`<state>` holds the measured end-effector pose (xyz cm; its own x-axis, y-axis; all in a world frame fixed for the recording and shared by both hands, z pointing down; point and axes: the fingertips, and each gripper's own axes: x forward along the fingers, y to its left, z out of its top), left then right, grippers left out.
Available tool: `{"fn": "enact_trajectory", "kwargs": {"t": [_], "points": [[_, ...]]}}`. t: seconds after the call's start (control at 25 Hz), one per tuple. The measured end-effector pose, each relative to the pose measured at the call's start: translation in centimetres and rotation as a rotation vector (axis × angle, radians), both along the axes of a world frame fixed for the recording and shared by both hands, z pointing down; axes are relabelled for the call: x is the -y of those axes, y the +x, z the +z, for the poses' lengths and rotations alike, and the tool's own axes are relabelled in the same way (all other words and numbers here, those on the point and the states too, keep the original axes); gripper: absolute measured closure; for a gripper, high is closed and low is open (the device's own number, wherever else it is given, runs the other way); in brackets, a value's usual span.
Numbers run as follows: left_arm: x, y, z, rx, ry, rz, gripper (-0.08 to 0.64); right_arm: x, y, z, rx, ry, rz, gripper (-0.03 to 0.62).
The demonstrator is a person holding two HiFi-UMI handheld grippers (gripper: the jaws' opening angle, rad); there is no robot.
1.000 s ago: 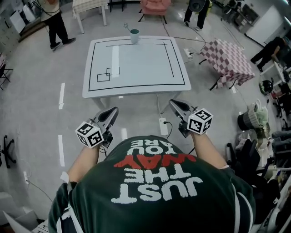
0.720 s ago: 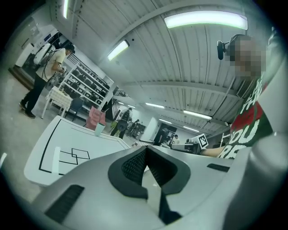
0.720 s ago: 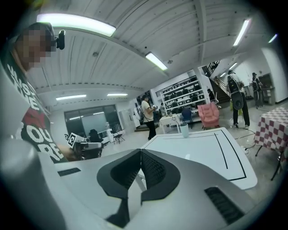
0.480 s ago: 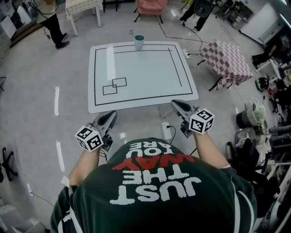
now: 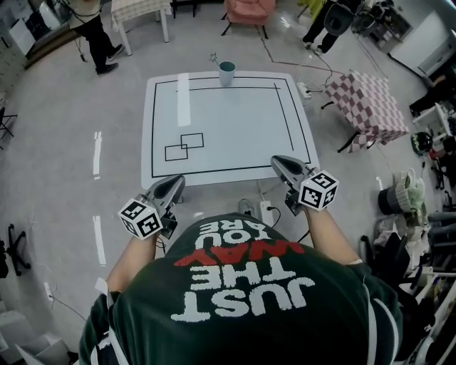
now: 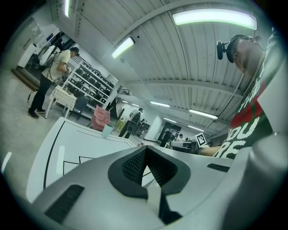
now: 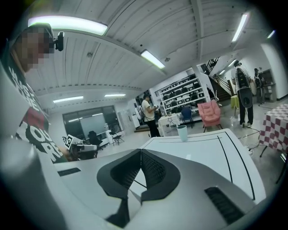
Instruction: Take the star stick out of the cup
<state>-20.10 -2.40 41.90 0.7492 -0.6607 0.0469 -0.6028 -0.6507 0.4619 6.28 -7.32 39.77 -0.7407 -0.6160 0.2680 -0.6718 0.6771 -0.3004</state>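
Observation:
A teal cup [image 5: 226, 71] stands at the far edge of the white table [image 5: 228, 142], with the star stick [image 5: 213, 57] leaning out of it to the left. Both grippers hover at the table's near edge, far from the cup. My left gripper [image 5: 175, 183] is off the near left corner, jaws closed together and empty. My right gripper [image 5: 278, 162] is over the near right corner, also shut with nothing held. The cup appears small in the left gripper view [image 6: 107, 130] and in the right gripper view [image 7: 182, 133]. In those views the stick is too small to make out.
Black outline and two small overlapping rectangles [image 5: 184, 146] are marked on the table. A checkered table [image 5: 367, 100] stands to the right, a pink chair [image 5: 249, 10] behind. A person [image 5: 96, 28] stands at the far left. A power strip [image 5: 265, 212] lies on the floor.
The table has drawn closer to me and now reaches the grippers' tips. Both grippers stay shut and keep their pose in front of my body.

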Motion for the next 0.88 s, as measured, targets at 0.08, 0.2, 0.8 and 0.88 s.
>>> {"fn": "enact_trajectory", "kwargs": {"t": [0.08,0.2,0.8,0.88], "points": [[2.1,0.9,0.2,0.010,0.000,-0.024,0.551,2.6,0.8,0.2,0.004,0.011,-0.025,0.560],[5.9,2.5,0.4,0.020,-0.003,-0.070,0.551,7.4,2.3,0.7,0.016,0.020,-0.057,0.560],[29.1,11.4,1.8,0.139,-0.036,-0.205,0.551,28.0,6.0,2.9,0.018,0.013,-0.267,0.560],[31.0,10.6,1.8,0.146,-0.033,-0.205,0.551,28.9,5.0,3.2,0.005,0.017,-0.258,0.560]]}}
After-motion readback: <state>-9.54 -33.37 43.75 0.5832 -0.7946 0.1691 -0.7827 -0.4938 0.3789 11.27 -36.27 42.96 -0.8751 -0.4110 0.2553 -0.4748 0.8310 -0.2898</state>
